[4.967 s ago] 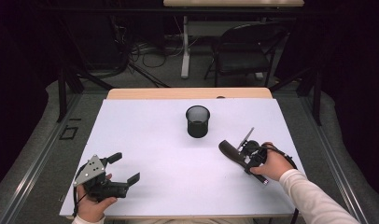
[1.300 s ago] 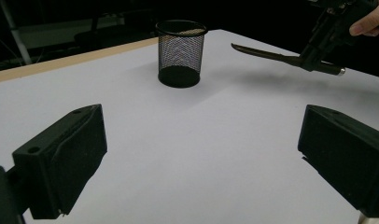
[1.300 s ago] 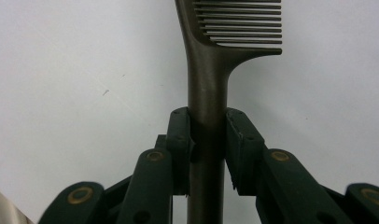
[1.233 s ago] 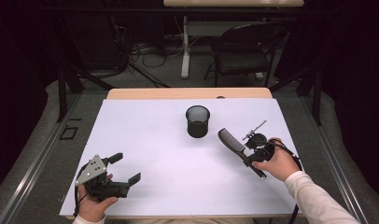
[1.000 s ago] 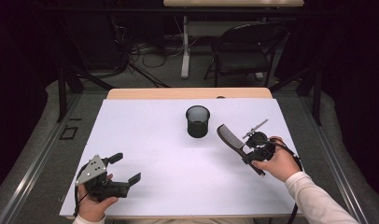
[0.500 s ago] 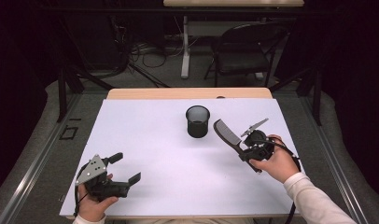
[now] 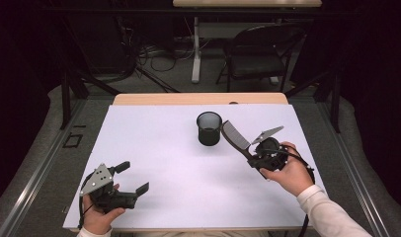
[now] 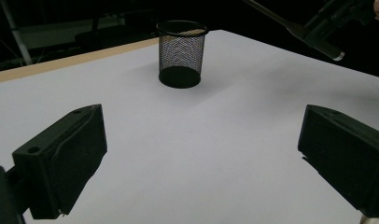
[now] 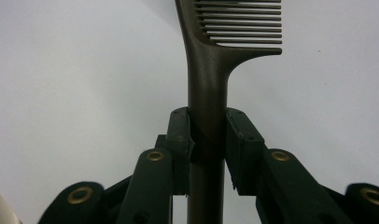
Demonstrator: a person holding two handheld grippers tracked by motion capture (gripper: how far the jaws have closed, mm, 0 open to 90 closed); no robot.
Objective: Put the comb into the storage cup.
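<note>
A dark comb has its handle clamped between the pads of my right gripper, teeth end pointing away. In the high view my right gripper is at the right of the table, and the comb slants up and left, its head close beside the black mesh cup. The cup stands upright at the table's middle back. My left gripper rests at the front left, jaws wide apart, nothing between them. In the left gripper view, the mesh cup stands ahead.
A white sheet covers the table, with a wooden strip along the far edge. A black chair and a table leg stand on the floor beyond. The surroundings are dark.
My right gripper has lifted and moved left toward the mesh cup, carrying the comb. The comb's head now lies next to the cup. The left gripper has stayed put.
</note>
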